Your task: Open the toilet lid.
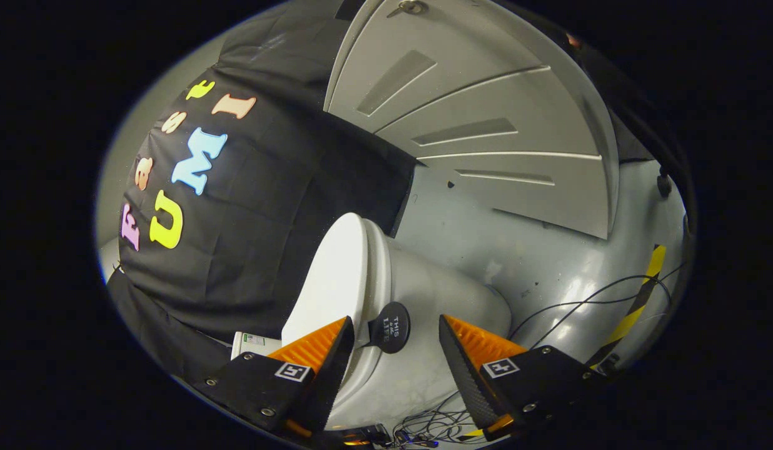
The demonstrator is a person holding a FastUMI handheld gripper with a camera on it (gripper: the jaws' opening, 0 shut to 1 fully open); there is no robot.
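Toilet lid (336, 275), one, lies shut on one white toilet (436, 294), just ahead of the spread jaws of the gripper (396, 350), which pinch nothing. One round black tab (389, 327) on the lid's edge sits between them.

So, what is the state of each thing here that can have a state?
toilet lid: down, closed on the bowl.
round black tab: on the lid's edge, not gripped.
claw: open, the tab between its fingers.
cables: lying loose on the floor.
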